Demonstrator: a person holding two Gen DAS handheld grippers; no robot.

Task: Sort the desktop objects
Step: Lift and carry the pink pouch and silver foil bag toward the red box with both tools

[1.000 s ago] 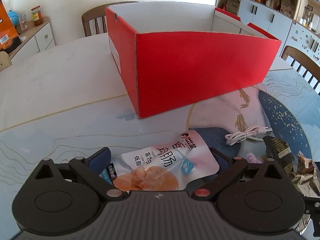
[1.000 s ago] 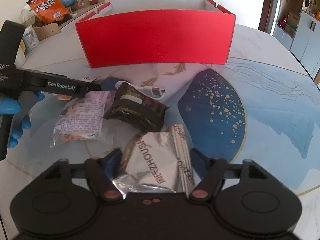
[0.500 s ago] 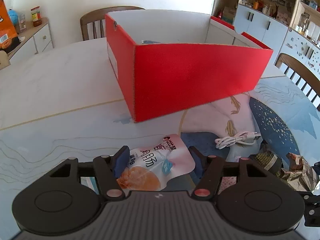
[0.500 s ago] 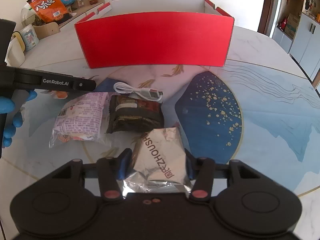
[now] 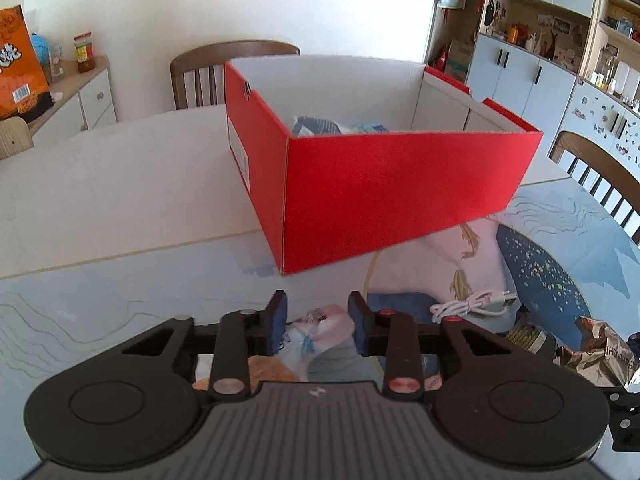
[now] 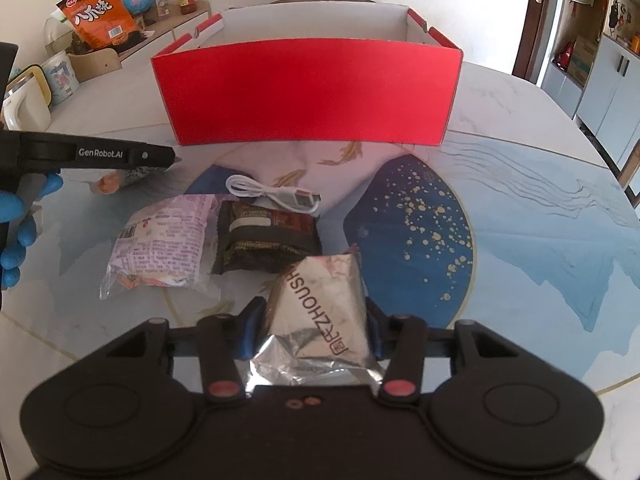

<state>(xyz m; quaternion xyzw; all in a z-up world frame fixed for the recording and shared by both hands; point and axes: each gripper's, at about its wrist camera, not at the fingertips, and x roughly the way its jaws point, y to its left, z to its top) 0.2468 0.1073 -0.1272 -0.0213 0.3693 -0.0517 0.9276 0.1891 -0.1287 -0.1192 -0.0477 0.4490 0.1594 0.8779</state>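
Note:
My left gripper (image 5: 316,320) is shut on a pink snack pouch (image 5: 320,330) and holds it above the table, in front of the red box (image 5: 400,196). The box is open on top and holds some bluish packets (image 5: 332,126). My right gripper (image 6: 310,324) is shut on a silver foil packet (image 6: 320,312), also short of the red box (image 6: 308,92). On the table lie a dark brown packet (image 6: 266,240), a pale purple packet (image 6: 160,240) and a white USB cable (image 6: 276,196). The left gripper shows at the left of the right wrist view (image 6: 100,154).
The table has a blue and white patterned mat (image 6: 500,240). Wooden chairs stand behind the box (image 5: 224,68) and at the right (image 5: 600,176). A sideboard with an orange snack bag (image 6: 100,12) and jars is at the far left.
Both grippers closed on their packets. The left gripper lifted the pink pouch off the table, so the box's inside now shows. The right gripper's jaws narrowed onto the silver packet.

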